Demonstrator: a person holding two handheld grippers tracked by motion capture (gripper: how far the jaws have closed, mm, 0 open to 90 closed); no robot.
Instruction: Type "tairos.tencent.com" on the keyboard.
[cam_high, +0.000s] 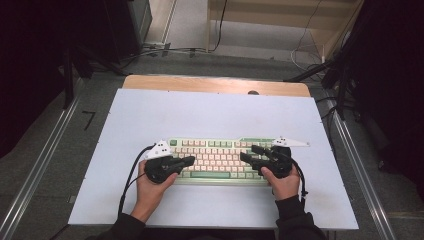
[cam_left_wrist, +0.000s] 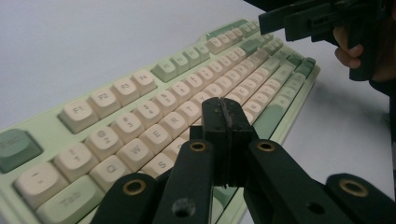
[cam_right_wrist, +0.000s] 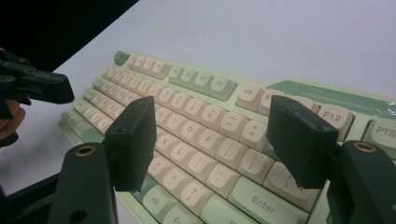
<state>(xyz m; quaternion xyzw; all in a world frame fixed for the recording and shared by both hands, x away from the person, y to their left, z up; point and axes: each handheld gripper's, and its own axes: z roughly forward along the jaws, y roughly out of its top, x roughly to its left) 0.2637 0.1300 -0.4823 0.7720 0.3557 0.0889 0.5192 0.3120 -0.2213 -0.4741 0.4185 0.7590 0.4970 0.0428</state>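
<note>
Keyboard (cam_high: 220, 161) lies under both tools, left (cam_high: 189, 160) and right (cam_high: 247, 153).

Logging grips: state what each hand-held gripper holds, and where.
Nothing. The left hand-held gripper is shut empty above the keyboard; the right hand-held gripper is open over it.

Two black handheld grippers, left gripper (cam_high: 186, 161) and right gripper (cam_high: 246, 153), carry grey three-cornered plates, brass-ringed pivot holes and trailing black cables; the person wears dark long sleeves (cam_high: 296, 220).

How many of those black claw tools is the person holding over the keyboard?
2. The left gripper, jaws shut on nothing, hovers over the keyboard's left half; the right gripper, jaws open, over its right half.
</note>
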